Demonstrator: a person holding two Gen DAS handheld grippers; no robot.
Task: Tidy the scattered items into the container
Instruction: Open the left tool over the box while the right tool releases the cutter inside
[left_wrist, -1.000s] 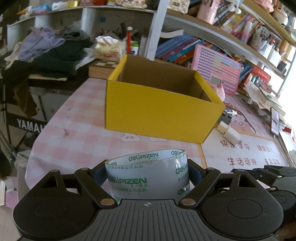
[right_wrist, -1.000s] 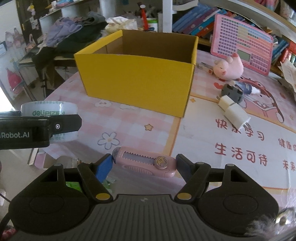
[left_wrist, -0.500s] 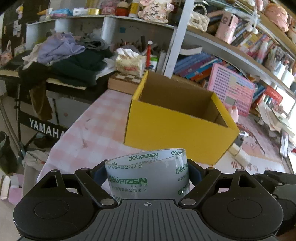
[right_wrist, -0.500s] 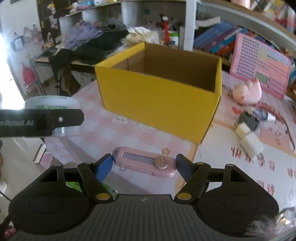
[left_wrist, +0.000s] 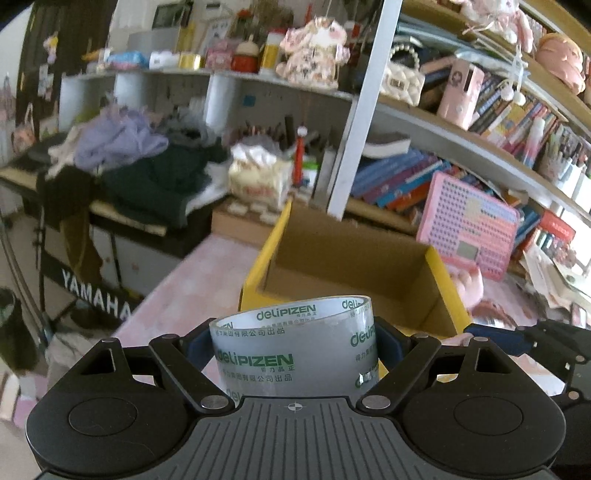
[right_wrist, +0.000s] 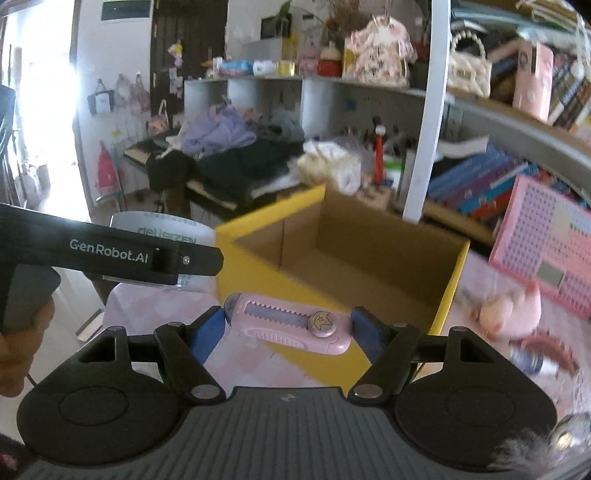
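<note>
Left gripper (left_wrist: 293, 341) clamped on a clear tape roll (left_wrist: 295, 347) printed "deliPIZEN" in green, with Chinese text beneath. Right gripper (right_wrist: 288, 325) clamped endwise on a pink utility knife (right_wrist: 288, 323) bearing a star-moon badge. Yellow cardboard box (right_wrist: 354, 254) lies open just ahead of both. "GenRobot.AI" marks the left gripper's finger; "YAMAHA" reads lower left.

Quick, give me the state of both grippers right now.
Left gripper: closed on the roll of clear tape.
Right gripper: closed on the pink utility knife, gripped end to end.
</note>
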